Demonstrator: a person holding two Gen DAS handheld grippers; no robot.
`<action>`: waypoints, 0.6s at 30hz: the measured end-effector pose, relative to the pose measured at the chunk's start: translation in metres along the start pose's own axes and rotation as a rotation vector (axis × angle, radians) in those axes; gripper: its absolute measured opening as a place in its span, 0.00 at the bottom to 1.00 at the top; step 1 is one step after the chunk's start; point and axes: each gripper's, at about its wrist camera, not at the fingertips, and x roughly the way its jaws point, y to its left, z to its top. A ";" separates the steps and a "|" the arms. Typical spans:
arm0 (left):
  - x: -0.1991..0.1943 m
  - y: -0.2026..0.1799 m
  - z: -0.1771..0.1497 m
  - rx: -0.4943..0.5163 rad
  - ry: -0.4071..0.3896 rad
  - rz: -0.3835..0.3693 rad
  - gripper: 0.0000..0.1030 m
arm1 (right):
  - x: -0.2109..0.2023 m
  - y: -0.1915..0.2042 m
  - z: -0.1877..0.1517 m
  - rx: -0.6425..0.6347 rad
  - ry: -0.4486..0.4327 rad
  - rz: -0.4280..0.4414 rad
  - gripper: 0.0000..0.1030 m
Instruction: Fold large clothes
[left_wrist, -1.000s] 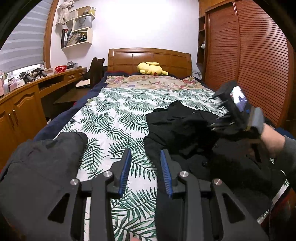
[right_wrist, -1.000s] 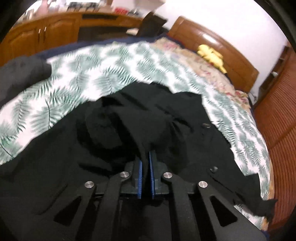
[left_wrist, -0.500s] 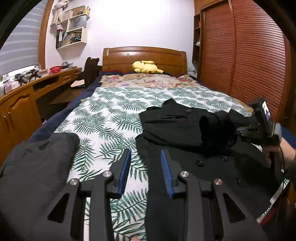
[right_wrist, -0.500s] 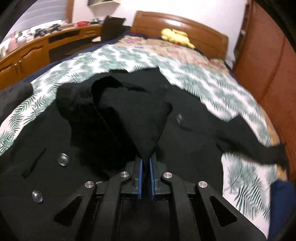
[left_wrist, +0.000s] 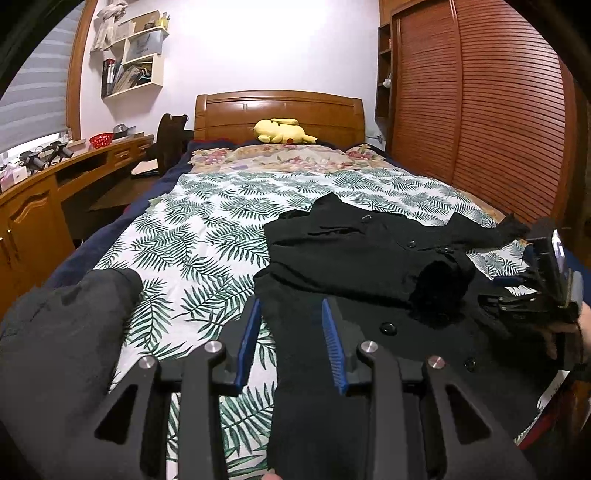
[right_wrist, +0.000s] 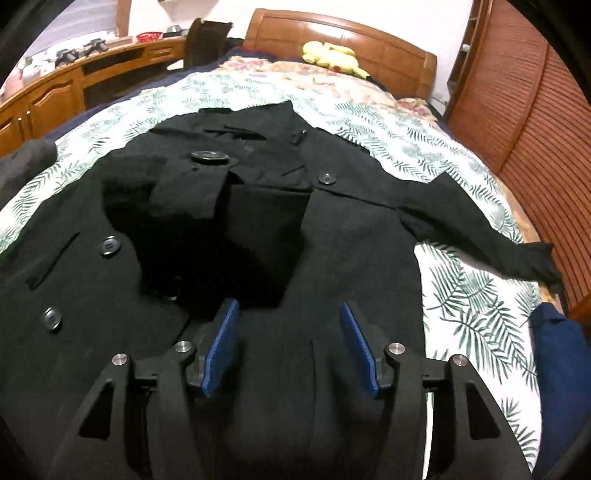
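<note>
right gripper (right_wrist: 290, 347) over black coat (right_wrist: 351, 236), jaws opening, blue pads clear of the cloth, nothing pinched. coat spread on leaf-print bedspread (right_wrist: 476, 295); one sleeve (right_wrist: 491, 236) trails right. yellow plush (right_wrist: 332, 53) by headboard (right_wrist: 354, 37).

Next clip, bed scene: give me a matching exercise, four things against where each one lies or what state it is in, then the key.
Things:
1. black coat
2. yellow plush toy
3. grey garment
4. right gripper

Places or states:
A. by the wooden headboard
B. at the near left edge of the bed
C. spread buttons-up on the leaf-print sheet
D. fingers apart and opening, pressing on nothing

Pairs: 1-C, 2-A, 3-B, 4-D
</note>
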 end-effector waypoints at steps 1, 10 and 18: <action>0.001 -0.002 0.001 0.005 0.002 -0.001 0.31 | -0.004 0.001 -0.001 -0.001 -0.005 0.007 0.57; 0.006 -0.012 0.002 0.025 0.009 -0.010 0.32 | -0.040 0.032 0.022 -0.009 -0.103 0.116 0.58; 0.008 -0.019 0.003 0.038 0.013 -0.011 0.32 | -0.031 0.068 0.061 -0.062 -0.133 0.140 0.58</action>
